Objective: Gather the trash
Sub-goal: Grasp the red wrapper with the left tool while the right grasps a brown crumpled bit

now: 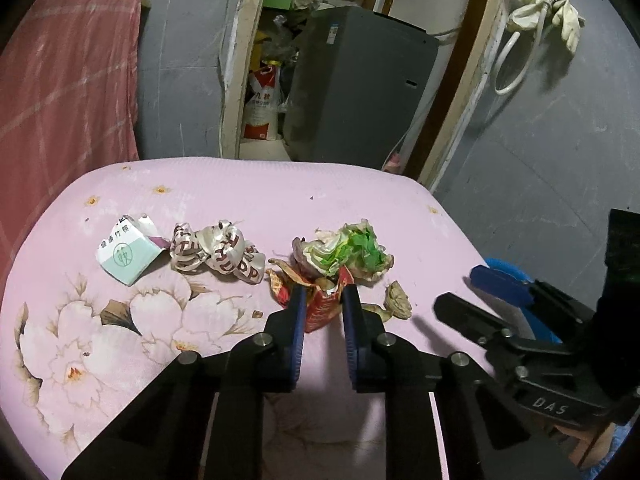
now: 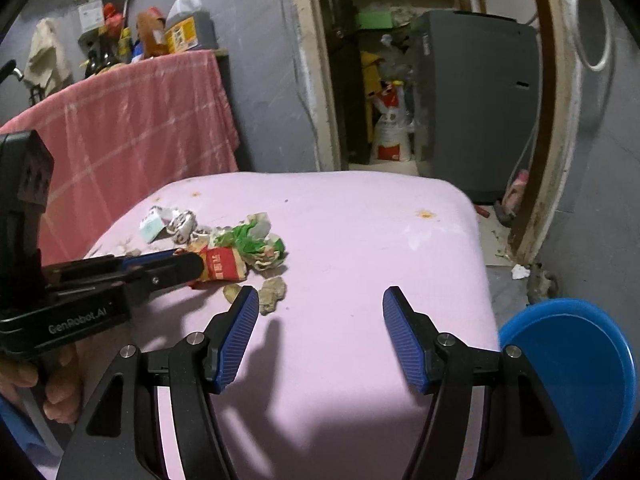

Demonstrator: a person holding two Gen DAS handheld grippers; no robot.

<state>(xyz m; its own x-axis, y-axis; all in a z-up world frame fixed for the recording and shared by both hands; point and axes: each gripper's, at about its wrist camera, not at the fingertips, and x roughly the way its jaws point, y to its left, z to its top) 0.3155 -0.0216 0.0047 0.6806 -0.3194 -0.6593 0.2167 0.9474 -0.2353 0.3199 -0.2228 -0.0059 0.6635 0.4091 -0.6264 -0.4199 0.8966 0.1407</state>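
Trash lies on a pink flowered table (image 1: 240, 208): a white and green carton piece (image 1: 126, 256), a crumpled white and maroon wrapper (image 1: 218, 254), a green and white crumpled wrapper (image 1: 348, 252), a brown paper wad (image 1: 398, 300) and a red wrapper (image 1: 322, 306). My left gripper (image 1: 323, 298) is shut on the red wrapper, its fingers on either side of it. In the right wrist view the left gripper (image 2: 192, 266) holds the red wrapper (image 2: 222, 266). My right gripper (image 2: 320, 300) is open and empty over bare table, right of the brown wad (image 2: 274, 294).
A blue plastic bin (image 2: 572, 364) stands below the table's right edge. A pink checked cloth (image 2: 132, 128) hangs at the left. Behind is a doorway with a grey appliance (image 2: 476, 92) and a red and white sack (image 2: 390, 128).
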